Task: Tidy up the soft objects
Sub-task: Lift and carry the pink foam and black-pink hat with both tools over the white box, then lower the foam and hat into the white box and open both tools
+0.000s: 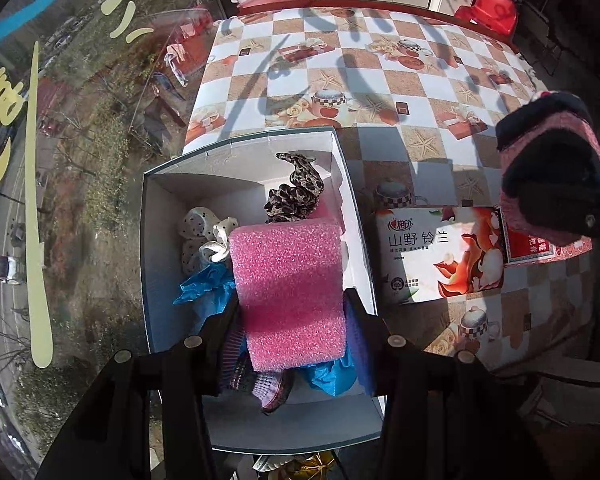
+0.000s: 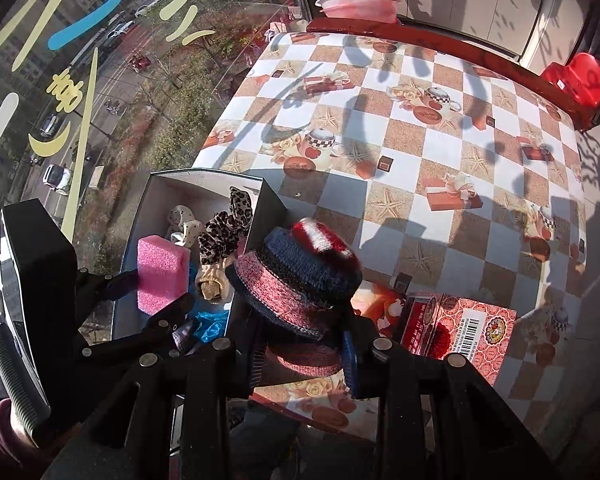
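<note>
My left gripper point(image 1: 292, 312) is shut on a pink foam sponge point(image 1: 290, 292) and holds it over the open white box point(image 1: 156, 216) at the table's left edge. The box holds a leopard scrunchie point(image 1: 296, 192), a polka-dot scrunchie point(image 1: 204, 240), blue plastic point(image 1: 208, 286) and a knitted piece point(image 1: 268, 392). My right gripper point(image 2: 304, 344) is shut on a knitted hat point(image 2: 300, 280) with pink, navy, red and white bands, held above the table just right of the box point(image 2: 268, 208). The hat also shows at the right in the left wrist view point(image 1: 552, 176). The left gripper with the sponge point(image 2: 162, 276) shows in the right wrist view.
A tissue pack point(image 1: 440, 256) and a red patterned box point(image 2: 460, 332) lie on the checkered tablecloth point(image 2: 400, 152) right of the box. A pink-and-white bowl point(image 2: 360, 2) and a red plastic seat point(image 2: 576, 80) stand at the far side. A window point(image 1: 60, 160) runs along the left.
</note>
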Available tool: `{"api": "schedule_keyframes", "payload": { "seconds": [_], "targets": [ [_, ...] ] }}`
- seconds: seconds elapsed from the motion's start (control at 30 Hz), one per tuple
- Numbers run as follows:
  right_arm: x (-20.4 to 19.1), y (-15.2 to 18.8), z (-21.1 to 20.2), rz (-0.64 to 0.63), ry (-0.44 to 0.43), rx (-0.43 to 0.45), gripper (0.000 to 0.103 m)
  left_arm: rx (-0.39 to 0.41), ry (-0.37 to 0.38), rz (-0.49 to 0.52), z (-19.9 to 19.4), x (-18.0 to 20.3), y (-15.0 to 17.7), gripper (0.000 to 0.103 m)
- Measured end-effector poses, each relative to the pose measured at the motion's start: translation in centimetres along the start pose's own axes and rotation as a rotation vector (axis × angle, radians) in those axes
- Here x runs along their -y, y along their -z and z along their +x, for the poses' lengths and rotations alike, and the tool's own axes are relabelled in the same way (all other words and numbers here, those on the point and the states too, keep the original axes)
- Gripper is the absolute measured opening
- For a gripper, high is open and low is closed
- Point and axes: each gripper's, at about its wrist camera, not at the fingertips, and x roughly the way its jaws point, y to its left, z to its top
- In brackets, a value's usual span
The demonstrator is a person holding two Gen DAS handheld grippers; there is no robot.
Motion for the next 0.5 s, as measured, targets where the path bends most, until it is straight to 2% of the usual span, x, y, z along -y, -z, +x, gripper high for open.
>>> {"api": "schedule_keyframes", "payload": {
  "seconds": [0.27,0.5],
  "targets": [
    [-6.8,-1.0,3.2,-0.155,-0.032,-0.070,0.033,-0.048,-0.008,-0.147,1.4,-4.8,3.0,0.051],
    [-9.9,-1.7,5.5,-0.228,-0.028,-0.117,0.033,-0.077,0.007,-0.200,2.7,-6.2,4.2,0.051]
  ]
}}
